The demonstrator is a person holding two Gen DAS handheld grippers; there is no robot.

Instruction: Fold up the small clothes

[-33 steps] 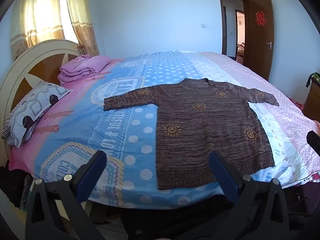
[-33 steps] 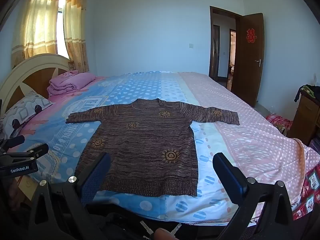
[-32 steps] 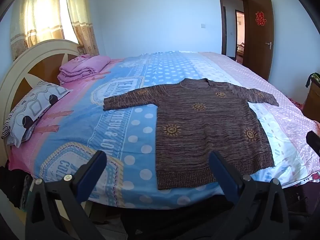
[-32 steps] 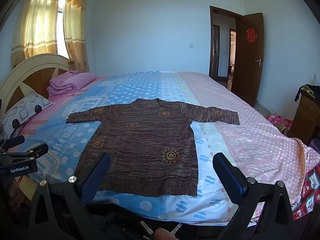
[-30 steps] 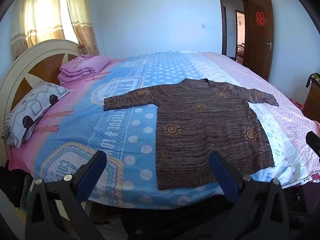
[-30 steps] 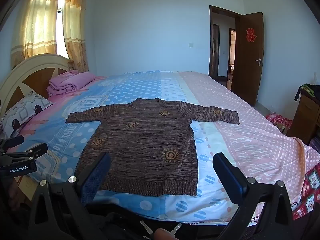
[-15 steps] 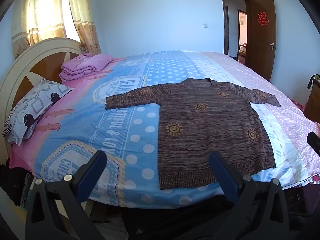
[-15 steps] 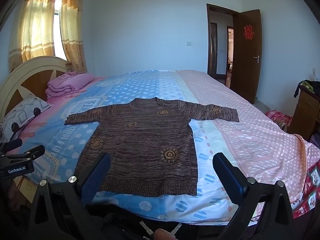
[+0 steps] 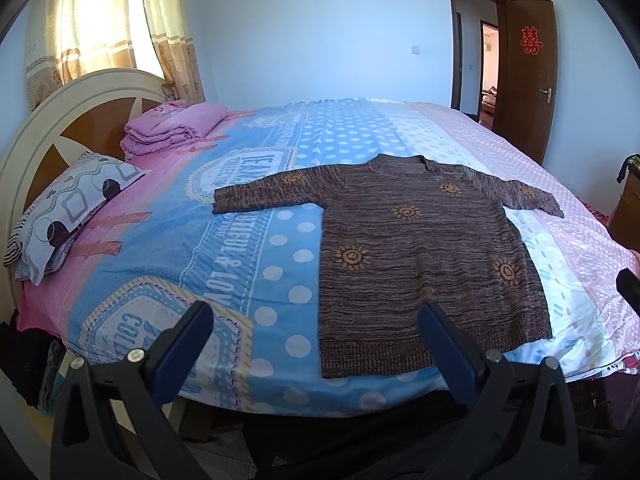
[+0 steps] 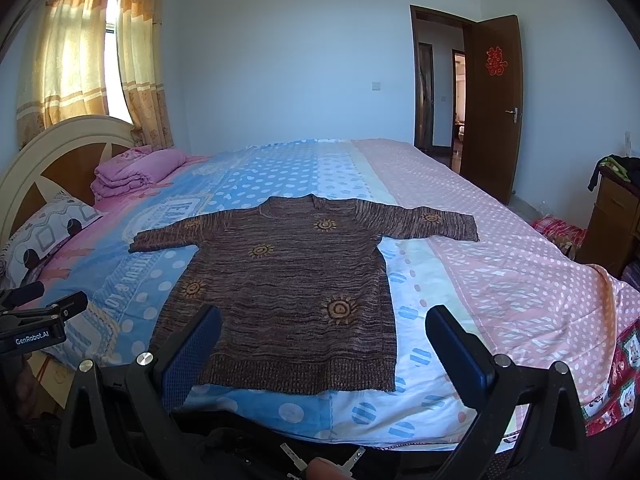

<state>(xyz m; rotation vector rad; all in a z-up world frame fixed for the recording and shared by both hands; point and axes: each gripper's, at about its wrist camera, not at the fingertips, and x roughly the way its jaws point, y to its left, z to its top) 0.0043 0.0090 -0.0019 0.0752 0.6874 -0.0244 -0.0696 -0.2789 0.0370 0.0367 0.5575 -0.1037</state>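
Observation:
A brown knit sweater (image 9: 420, 252) with yellow sun motifs lies flat on the bed, sleeves spread, hem toward me; it also shows in the right wrist view (image 10: 296, 288). My left gripper (image 9: 316, 320) is open and empty, held before the bed's near edge at the hem's left part. My right gripper (image 10: 324, 328) is open and empty, held just short of the hem. The left gripper's body (image 10: 36, 320) shows at the left edge of the right wrist view.
The bed (image 9: 248, 248) has a blue and pink polka-dot cover. A folded pink blanket (image 9: 168, 128) and a patterned pillow (image 9: 68, 208) lie by the headboard (image 9: 60, 120). An open brown door (image 10: 492, 104) stands at the right, a wooden cabinet (image 10: 616, 220) near it.
Both views have shifted slightly; the sweater sits a touch lower and nearer in frame. The sweater itself has not moved and both grippers stay open.

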